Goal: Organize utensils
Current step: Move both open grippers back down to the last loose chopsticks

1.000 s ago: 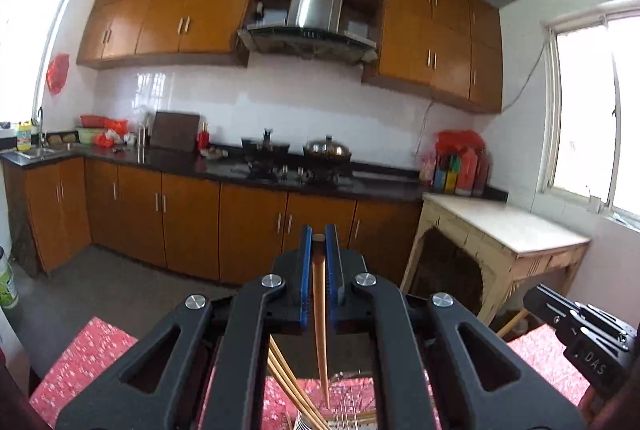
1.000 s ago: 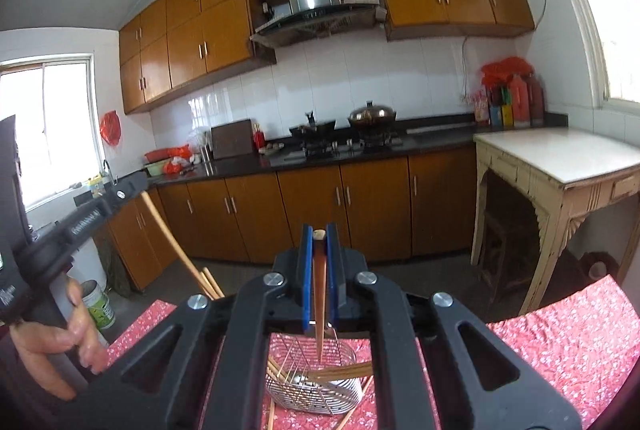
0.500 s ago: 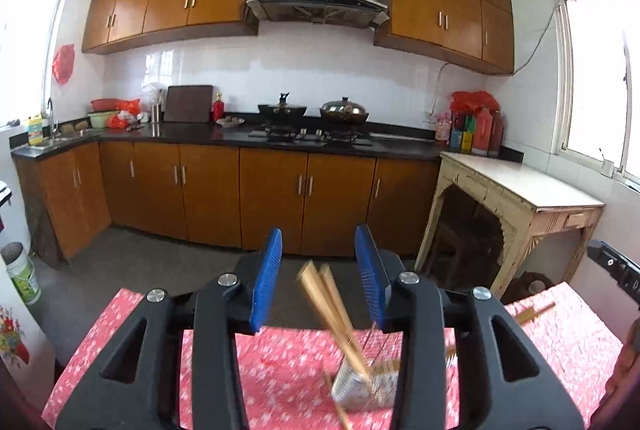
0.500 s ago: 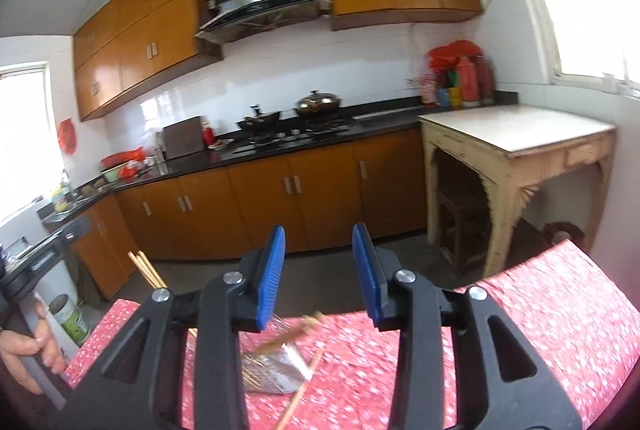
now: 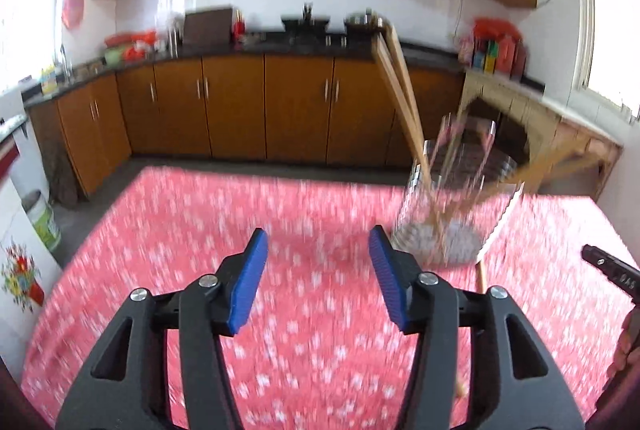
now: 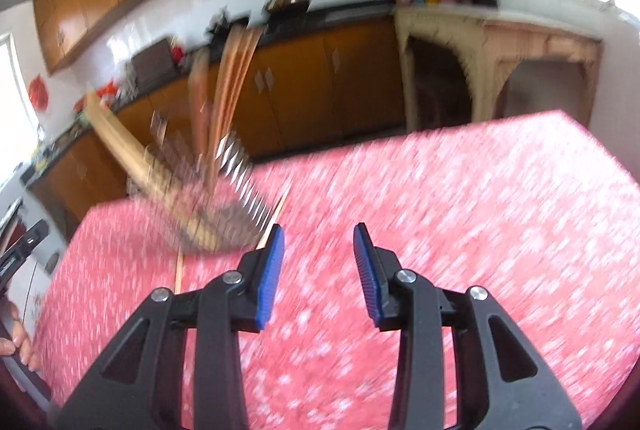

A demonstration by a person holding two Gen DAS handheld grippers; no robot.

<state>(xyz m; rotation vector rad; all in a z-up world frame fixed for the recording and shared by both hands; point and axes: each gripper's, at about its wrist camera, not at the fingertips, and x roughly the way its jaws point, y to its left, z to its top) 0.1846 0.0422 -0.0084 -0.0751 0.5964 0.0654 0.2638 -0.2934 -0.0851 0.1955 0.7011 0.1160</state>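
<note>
Left wrist view: red flowered surface [image 5: 200, 230] carries a wire basket [image 5: 452, 206] of chopsticks [image 5: 404, 102]; left tongs [image 5: 318, 272], just opened wider, grip nothing. Right tongs [image 6: 319, 262], parted, also grip nothing. Writing on the black handle [image 5: 612, 270] is unreadable.

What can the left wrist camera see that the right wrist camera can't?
Only the left wrist view shows the bucket on the floor and the flower sticker at the left edge.

Only the right wrist view shows a hand at its left edge.

Both show the wire basket with chopsticks sticking out, the red tablecloth, a loose chopstick lying by the basket, and open, empty blue pads.
</note>
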